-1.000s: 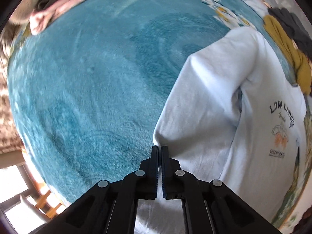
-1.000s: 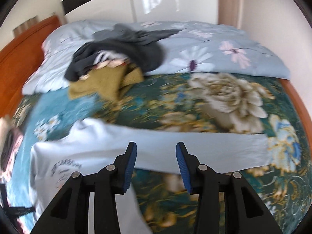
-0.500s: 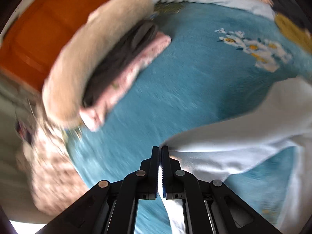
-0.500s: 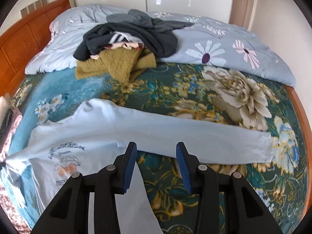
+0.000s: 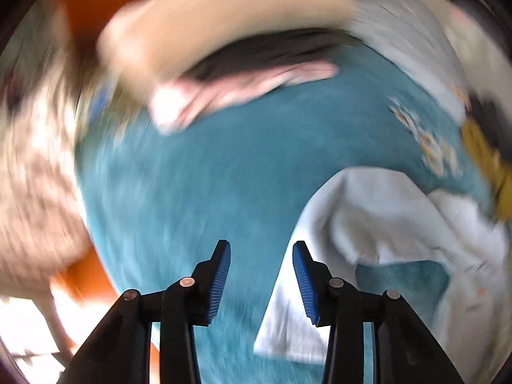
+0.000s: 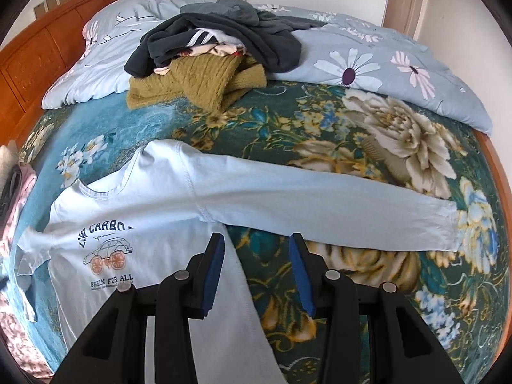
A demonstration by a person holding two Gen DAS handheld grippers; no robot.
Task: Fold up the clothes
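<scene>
Your left gripper (image 5: 261, 283) has its jaws wide apart and holds nothing; between its blue pads you see only the teal blanket (image 5: 224, 176), and this view is strongly blurred. Just to the right of it lies a rumpled sleeve (image 5: 368, 217) of the pale blue long-sleeved shirt (image 6: 153, 217), bent into a loop on the blanket. Your right gripper (image 6: 256, 275) is also open and empty, and it hovers over the edge of the shirt's body, below the armpit seam. The shirt lies face up on the bed, with its car print (image 6: 107, 252) showing. Its other sleeve (image 6: 320, 204) is stretched out flat to the right across the flowered bedspread (image 6: 384, 134). Far behind, a heap of unfolded clothes (image 6: 217, 54), dark grey over mustard knit, rests against the light blue duvet (image 6: 368, 60). At the left edge you see a stack of folded clothes (image 5: 224, 41), beige, dark and pink, near the wooden bed frame (image 6: 35, 51).
</scene>
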